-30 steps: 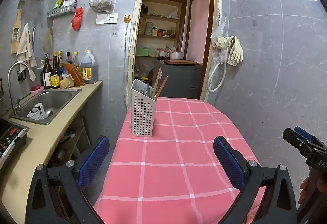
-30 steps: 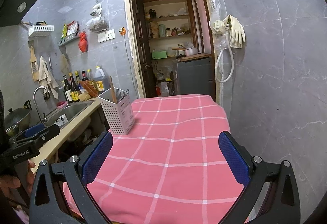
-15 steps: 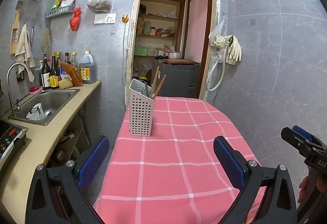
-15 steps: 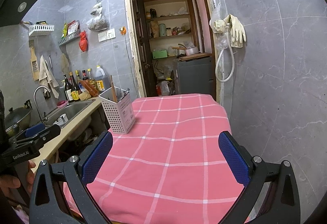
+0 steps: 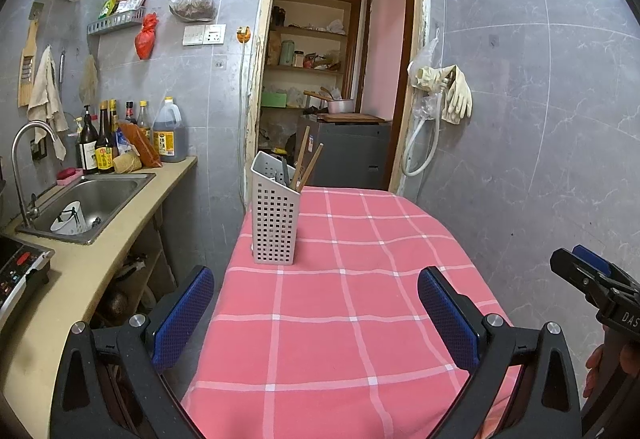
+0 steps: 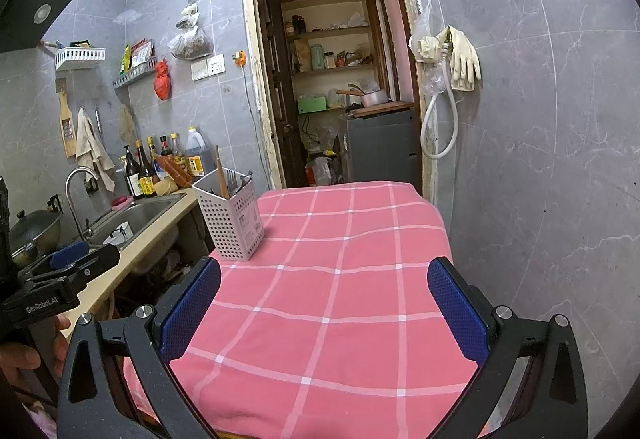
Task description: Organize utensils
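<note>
A white perforated utensil holder (image 5: 275, 218) stands upright near the left edge of the table with the pink checked cloth (image 5: 340, 299). Wooden chopsticks (image 5: 306, 165) and dark metal utensils stick out of its top. In the right wrist view the same holder (image 6: 232, 221) shows chopsticks (image 6: 221, 175) and a fork. My left gripper (image 5: 316, 315) hovers open over the near end of the table, nothing between its blue pads. My right gripper (image 6: 324, 315) is likewise open and empty, well short of the holder.
A counter (image 5: 80, 279) with a steel sink (image 5: 90, 205), tap and bottles (image 5: 132, 137) runs along the left, with a gap between it and the table. An open doorway (image 5: 332, 79) lies behind the table. The grey tiled wall (image 5: 540, 139) stands close on the right.
The left wrist view has shifted slightly, the holder drifting a little left in frame. Both grippers stay open and empty.
</note>
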### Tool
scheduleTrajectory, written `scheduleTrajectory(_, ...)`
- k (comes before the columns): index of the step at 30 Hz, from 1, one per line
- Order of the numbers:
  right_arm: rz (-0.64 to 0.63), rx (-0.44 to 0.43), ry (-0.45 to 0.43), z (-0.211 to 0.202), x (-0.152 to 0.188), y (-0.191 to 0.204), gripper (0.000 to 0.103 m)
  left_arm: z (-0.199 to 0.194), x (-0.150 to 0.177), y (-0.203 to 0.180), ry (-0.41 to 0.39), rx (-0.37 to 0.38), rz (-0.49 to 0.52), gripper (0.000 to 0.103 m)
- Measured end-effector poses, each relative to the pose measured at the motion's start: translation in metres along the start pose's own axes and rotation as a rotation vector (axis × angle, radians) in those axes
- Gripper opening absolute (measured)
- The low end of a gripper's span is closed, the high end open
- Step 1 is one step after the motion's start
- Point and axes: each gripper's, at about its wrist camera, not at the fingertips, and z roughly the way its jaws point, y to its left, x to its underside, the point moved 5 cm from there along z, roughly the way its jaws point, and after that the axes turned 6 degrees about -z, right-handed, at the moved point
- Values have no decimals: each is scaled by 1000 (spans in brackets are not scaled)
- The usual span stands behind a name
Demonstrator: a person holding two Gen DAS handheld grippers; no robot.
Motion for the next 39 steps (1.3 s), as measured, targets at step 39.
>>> scheduleTrajectory(39, -1, -3, 5, 1, 1, 0, 102, 1, 2, 4, -1, -2, -3, 103)
